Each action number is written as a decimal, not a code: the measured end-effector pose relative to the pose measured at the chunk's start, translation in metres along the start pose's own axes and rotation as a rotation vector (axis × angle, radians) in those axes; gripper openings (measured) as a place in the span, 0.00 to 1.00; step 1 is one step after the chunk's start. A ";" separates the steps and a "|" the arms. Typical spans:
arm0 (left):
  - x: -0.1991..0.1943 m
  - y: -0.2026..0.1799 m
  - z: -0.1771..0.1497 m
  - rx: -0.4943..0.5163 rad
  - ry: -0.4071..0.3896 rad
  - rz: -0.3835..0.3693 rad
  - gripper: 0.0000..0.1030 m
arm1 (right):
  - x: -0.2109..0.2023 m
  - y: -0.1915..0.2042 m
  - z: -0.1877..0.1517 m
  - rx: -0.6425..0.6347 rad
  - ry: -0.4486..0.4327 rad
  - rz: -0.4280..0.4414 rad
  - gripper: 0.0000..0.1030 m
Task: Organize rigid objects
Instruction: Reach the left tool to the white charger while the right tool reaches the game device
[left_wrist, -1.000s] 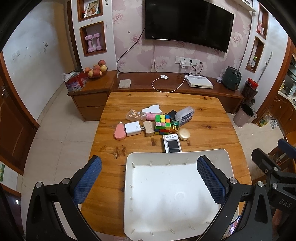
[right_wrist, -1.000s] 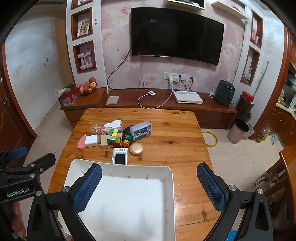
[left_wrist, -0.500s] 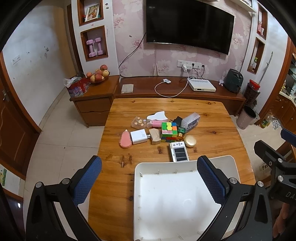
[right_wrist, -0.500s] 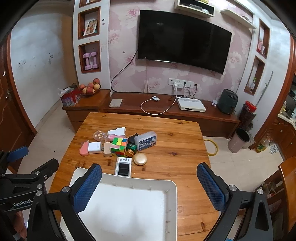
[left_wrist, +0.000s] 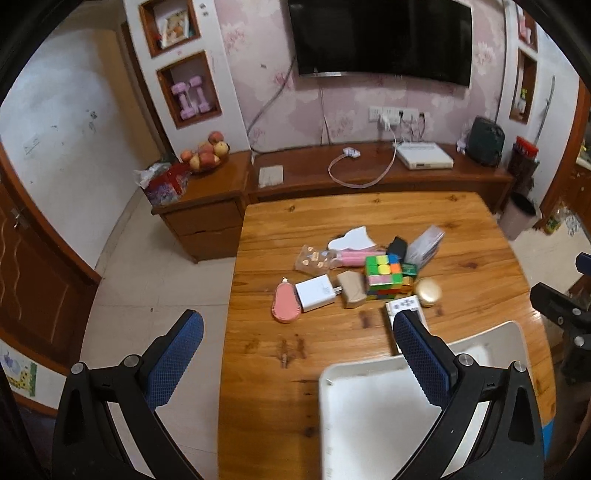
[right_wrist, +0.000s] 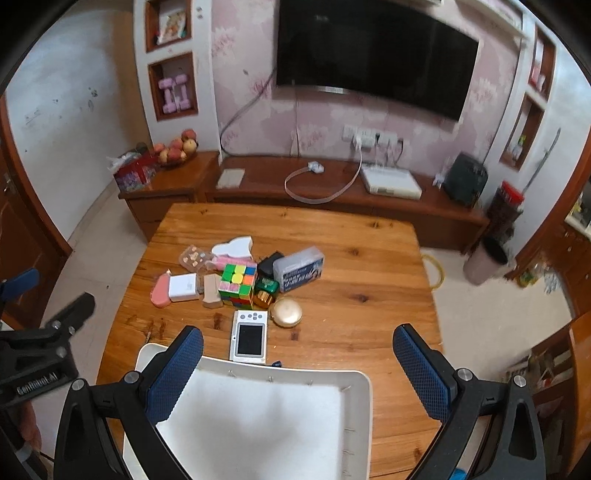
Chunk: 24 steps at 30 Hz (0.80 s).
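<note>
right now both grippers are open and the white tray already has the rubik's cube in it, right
Not quite. Both grippers are open, but the white tray holds nothing. The right wrist view shows the Rubik's cube out on the wooden table among the other items, beyond the tray's far rim.

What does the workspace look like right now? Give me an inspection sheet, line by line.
Surface: wooden table, bare near its edges.
Job's things: white tray empty at the near edge; small white camera just beyond it; Rubik's cube and gold compact in the pile.
Clutter: nothing seen.
Grippers: left gripper and right gripper open, holding nothing.
Cables: white cable looped on the sideboard.
Surroundings: TV, fruit bowl.
</note>
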<state>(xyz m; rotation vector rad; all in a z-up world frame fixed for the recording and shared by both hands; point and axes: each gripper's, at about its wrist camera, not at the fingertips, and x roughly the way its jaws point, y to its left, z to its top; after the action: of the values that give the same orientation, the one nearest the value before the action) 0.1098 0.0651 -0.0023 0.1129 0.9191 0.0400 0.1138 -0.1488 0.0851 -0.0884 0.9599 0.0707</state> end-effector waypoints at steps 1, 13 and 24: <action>0.007 0.002 0.002 0.011 0.010 -0.008 0.99 | 0.008 -0.001 0.003 0.006 0.019 0.008 1.00; 0.141 0.007 0.012 0.203 0.252 -0.114 0.99 | 0.146 0.016 0.016 0.078 0.307 0.111 0.88; 0.213 -0.003 0.005 0.406 0.339 -0.102 0.99 | 0.237 0.042 -0.010 0.092 0.502 0.144 0.80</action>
<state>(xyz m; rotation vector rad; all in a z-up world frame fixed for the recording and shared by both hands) 0.2423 0.0789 -0.1681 0.4456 1.2624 -0.2298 0.2376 -0.1032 -0.1169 0.0522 1.4695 0.1410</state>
